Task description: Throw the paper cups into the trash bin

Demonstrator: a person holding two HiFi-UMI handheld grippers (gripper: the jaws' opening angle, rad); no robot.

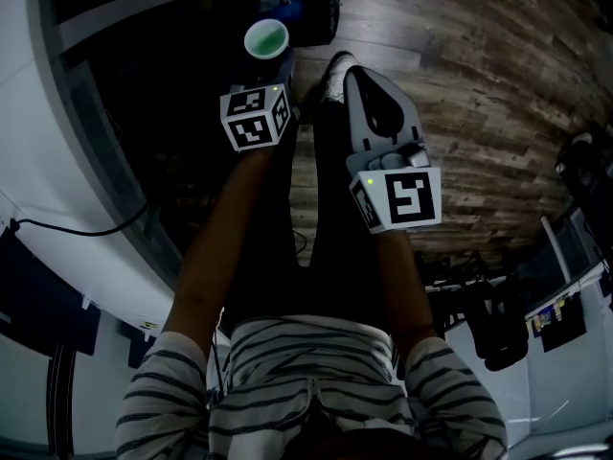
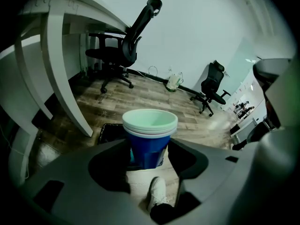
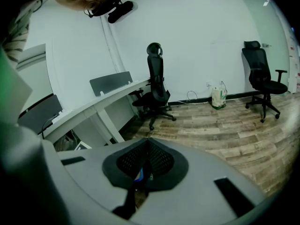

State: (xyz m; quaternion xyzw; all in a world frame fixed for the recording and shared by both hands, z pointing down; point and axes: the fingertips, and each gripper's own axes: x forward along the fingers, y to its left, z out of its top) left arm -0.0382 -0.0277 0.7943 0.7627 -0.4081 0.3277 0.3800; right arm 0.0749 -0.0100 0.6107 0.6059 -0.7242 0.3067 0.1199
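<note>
Left gripper [image 2: 149, 150]: held wide, its jaws pressed on the lower wall of the stacked paper cups [image 2: 149, 125]; the grip sits low on the stack, so the cups could tip at the rim if the gripper is tilted further.
Cups, place: carried upright between the left jaws, above the floor and just short of the trash bin [image 1: 308, 10]; at least two nested rims are seen, and the exact count cannot be told.
Cups, risk: on release the nested cups might come apart, and one could strike the bin's edge and roll across the wooden floor [image 1: 460, 84].
Trash bin, risk: in the head view the cups are seen at its near edge, not clearly over its mouth; a drop made here is judged likely to miss.
Trash bin, hidden: only a dark corner is shown in the left gripper view; the mouth is lost in shadow and cut off behind cups and jaw.
Shoe [image 1: 335, 77]: placed just beside the bin, where it could be hit by a stray cup.
Right gripper [image 3: 144, 168]: jaws brought together on nothing; a blue sliver is glimpsed through the gap and cannot be identified.
</note>
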